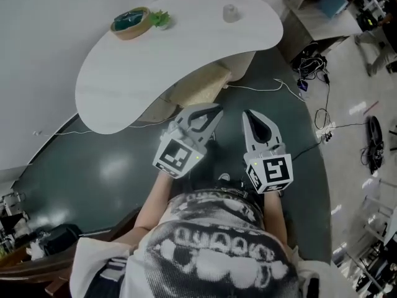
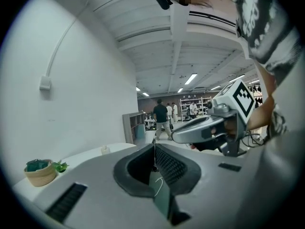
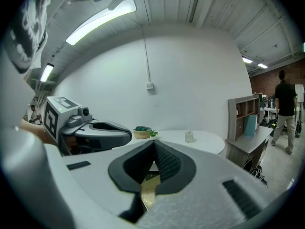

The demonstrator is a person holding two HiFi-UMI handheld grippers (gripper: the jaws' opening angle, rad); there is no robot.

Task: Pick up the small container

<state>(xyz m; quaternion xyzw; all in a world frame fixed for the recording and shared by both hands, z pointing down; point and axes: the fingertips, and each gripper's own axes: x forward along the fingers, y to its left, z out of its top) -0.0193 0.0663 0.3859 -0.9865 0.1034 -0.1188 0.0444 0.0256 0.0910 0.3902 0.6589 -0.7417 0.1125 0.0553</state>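
No task progress was seen. The left tool (image 1: 211, 115) was held with jaws together, nothing between them. A basket (image 1: 130, 22) was noted well ahead and to its left. The right tool (image 1: 253, 121), just beside the left tool, was likewise closed and empty. The small container (image 1: 231, 12) was seen upright on the counter (image 1: 186, 48), well ahead of both tools, untouched. Judged outstanding: approach, opening, grasp, lift.

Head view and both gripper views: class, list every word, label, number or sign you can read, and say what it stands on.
No readable text anywhere.
Cubes on the left gripper and right gripper: black-and-white square patterns, not letters.
Shirt: white print, too blurred to read.
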